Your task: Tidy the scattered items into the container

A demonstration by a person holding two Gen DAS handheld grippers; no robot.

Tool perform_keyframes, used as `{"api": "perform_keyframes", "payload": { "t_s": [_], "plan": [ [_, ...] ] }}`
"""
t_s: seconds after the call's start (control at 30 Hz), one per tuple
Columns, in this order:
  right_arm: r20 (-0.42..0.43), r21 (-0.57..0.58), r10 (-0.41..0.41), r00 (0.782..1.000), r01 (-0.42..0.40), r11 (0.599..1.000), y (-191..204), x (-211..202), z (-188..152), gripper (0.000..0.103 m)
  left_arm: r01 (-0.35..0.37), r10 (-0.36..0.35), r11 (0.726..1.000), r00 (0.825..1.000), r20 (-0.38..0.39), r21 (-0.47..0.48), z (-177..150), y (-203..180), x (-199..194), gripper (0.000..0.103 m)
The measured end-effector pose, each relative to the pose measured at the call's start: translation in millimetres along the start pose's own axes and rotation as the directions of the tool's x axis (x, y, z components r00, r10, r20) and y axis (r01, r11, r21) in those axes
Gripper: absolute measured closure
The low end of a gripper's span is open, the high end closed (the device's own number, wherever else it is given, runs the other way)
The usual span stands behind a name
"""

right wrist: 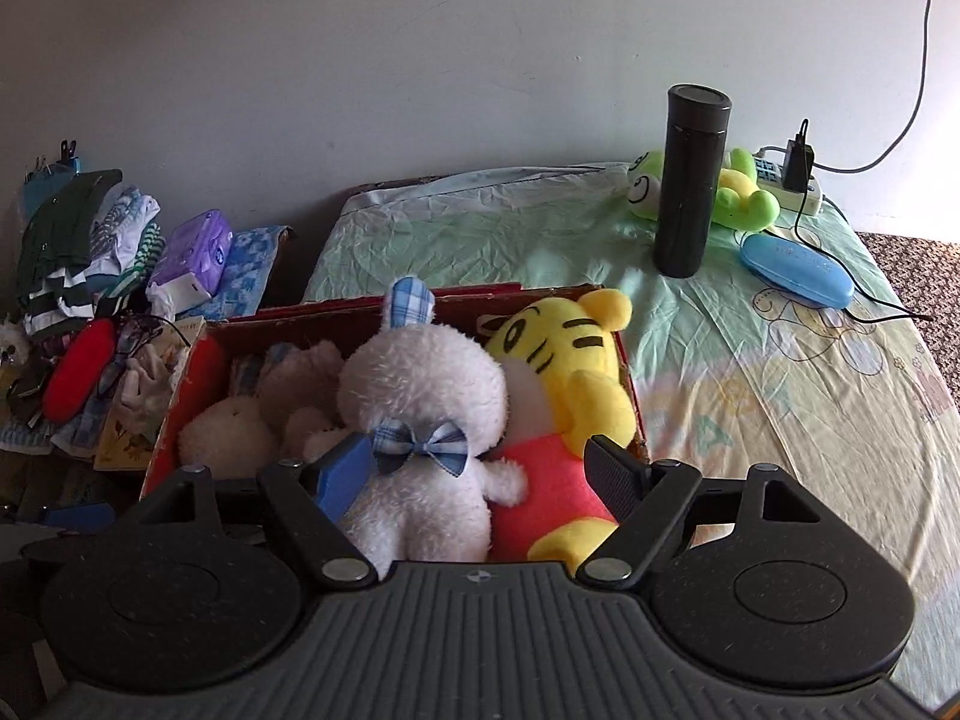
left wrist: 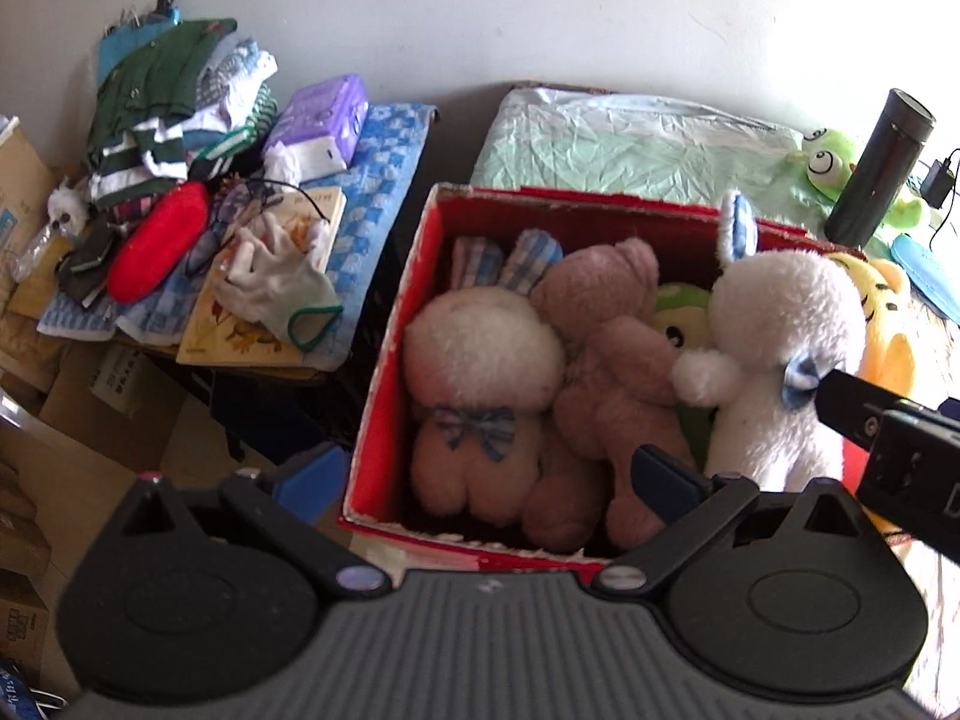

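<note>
Left wrist view: the left gripper (left wrist: 486, 474) hangs over the near left corner of the red cardboard box (left wrist: 390, 324), its fingers spread wide and holding nothing. One blue pad lies outside the box's left wall; the other sits above the toys inside. The box holds a cream plush rabbit with a blue checked bow (left wrist: 480, 372) lying face down, a pinkish-brown plush bear (left wrist: 612, 360) beside it, and a green plush toy (left wrist: 681, 312) mostly buried under them. A white fluffy plush rabbit with blue checked ears (left wrist: 774, 348) stands upright at the right side of the box. A black finger of the right gripper (left wrist: 852, 405) touches its bow.

Right wrist view: the right gripper (right wrist: 480, 474) is spread around the white fluffy rabbit (right wrist: 420, 414). Its blue left finger rests against the bow at the toy's neck, while the black right finger stands apart, over a yellow striped plush tiger in a red shirt (right wrist: 570, 384). Whether the rabbit bears any grip is hard to judge from this angle. Both toys sit inside the box (right wrist: 180, 396).

On the pale green bedsheet (right wrist: 750, 360) behind the box stand a tall black cylindrical flask (right wrist: 690, 180), a green plush frog (right wrist: 738, 192) and a blue hard glasses case (right wrist: 795, 270), all well apart from the box.
</note>
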State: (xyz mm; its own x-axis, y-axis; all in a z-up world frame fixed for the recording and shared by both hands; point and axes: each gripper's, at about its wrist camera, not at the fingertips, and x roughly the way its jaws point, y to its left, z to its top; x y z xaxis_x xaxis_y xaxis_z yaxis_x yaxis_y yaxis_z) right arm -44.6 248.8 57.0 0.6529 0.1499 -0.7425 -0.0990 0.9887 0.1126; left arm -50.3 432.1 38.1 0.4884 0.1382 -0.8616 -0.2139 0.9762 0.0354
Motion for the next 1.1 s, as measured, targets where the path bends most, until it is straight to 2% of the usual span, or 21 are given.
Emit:
{"api": "perform_keyframes", "payload": {
  "t_s": [0.37,0.7,1.1],
  "plan": [
    [-0.020,0.024,-0.035,0.999,0.035,0.999,11.1,6.8,-6.3,0.022,0.044,-0.043,0.999,0.998,-0.048,0.027,-1.1,5.5,12.8,0.002],
    [-0.038,0.012,-0.091,0.995,0.091,0.996,13.8,14.2,-10.7,0.022,0.004,0.001,0.997,0.998,-0.057,0.083,1.1,-2.3,20.3,0.002],
    [-0.052,0.016,-0.074,0.996,0.075,0.997,13.3,21.0,-10.5,0.023,-0.034,0.042,0.993,0.997,-0.064,0.113,2.8,-9.0,24.1,0.002]
  ]
}}
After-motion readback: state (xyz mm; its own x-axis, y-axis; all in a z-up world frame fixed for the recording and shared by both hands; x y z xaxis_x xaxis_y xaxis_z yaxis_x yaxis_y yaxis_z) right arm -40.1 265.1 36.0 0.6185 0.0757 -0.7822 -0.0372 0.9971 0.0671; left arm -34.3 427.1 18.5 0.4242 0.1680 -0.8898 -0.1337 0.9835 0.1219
